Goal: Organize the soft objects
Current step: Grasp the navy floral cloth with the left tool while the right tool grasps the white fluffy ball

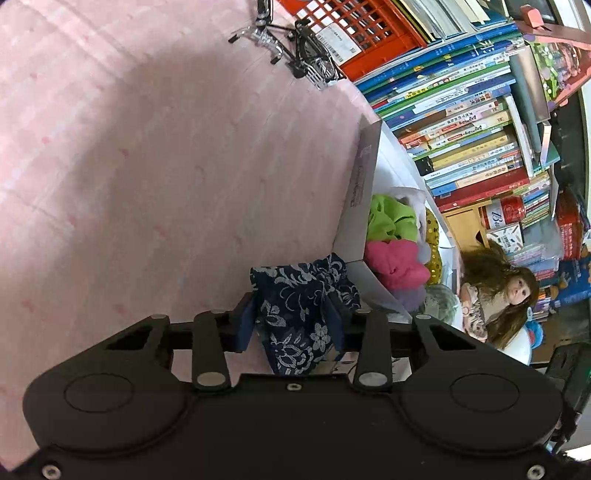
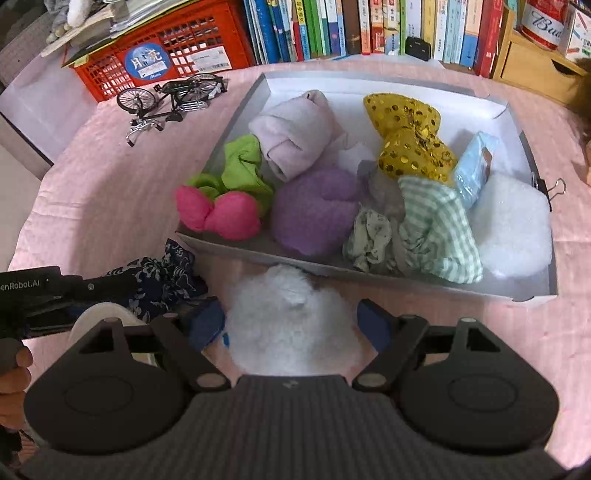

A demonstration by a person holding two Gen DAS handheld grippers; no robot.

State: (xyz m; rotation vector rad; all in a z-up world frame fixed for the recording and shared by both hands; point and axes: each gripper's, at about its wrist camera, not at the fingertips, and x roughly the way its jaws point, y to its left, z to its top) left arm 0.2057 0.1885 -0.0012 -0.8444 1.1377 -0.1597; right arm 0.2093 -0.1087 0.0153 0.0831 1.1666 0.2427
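Note:
In the left wrist view my left gripper [image 1: 293, 325] is shut on a navy floral cloth [image 1: 295, 291], which bunches up between its blue pads just above the pink tablecloth [image 1: 147, 166]. The same cloth [image 2: 162, 277] shows in the right wrist view, left of the box. My right gripper [image 2: 291, 321] is shut on a white fluffy ball [image 2: 288, 306] that fills the wide gap between its fingers, just in front of the white shallow box [image 2: 406, 280]. The box holds pink [image 2: 218, 218], green [image 2: 243, 166], lilac [image 2: 295, 136], purple [image 2: 314, 210], gold sequin [image 2: 406, 136] and green check [image 2: 436, 229] soft items.
A model bicycle [image 2: 173, 96] and a red crate [image 2: 166, 55] stand behind the box on the left. Books [image 2: 351, 29] line the back edge. A doll [image 1: 517, 291] sits past the box. A white roll [image 2: 107, 314] lies by my right gripper. A hand [image 2: 14, 369] shows at lower left.

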